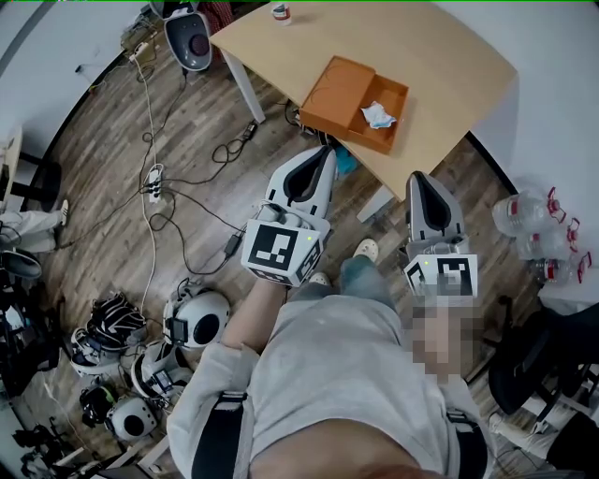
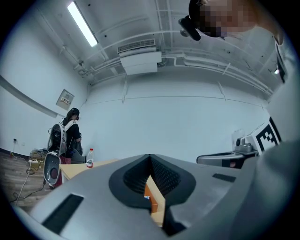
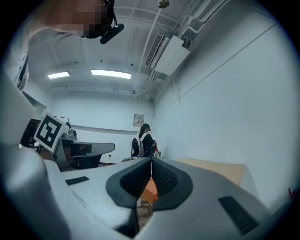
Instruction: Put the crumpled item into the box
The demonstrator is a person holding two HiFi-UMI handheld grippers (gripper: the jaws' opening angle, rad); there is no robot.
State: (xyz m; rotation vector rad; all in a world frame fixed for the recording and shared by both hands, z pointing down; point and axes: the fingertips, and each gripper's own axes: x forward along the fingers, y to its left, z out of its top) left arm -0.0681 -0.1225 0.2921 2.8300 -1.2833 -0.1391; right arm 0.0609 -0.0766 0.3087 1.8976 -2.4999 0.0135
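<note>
Left claw [image 2: 150, 159]: tips pressed together, nothing pinched. A slit below the tips shows a sliver of the orange box [image 1: 335, 89].

Right claw [image 3: 151, 161]: tips likewise pressed together and empty, with orange showing through its lower slit too.

From the head view, I hold both claws off the surface [image 1: 449, 65], over the floor [image 1: 112, 187] by its near edge. They are side by side and apart, and both point toward the box. The left tip is near the box's closest corner and the right tip is near the surface's edge. I can't judge their height against the surface.

The box sits open near the near edge of the tan surface, with a flat panel on its left and a shallow tray on its right. The crumpled item [image 1: 378, 114], white with a bit of blue, lies in that tray against the far wall. Neither claw touches it.

A small bottle [image 1: 281, 12] stands at the far end of the surface, well apart from the box.

Cables [image 1: 187, 178] and a power strip [image 1: 155, 178] trail across the wooden floor to my left.

A person [image 2: 70, 136] with a backpack stands by the far wall.
</note>
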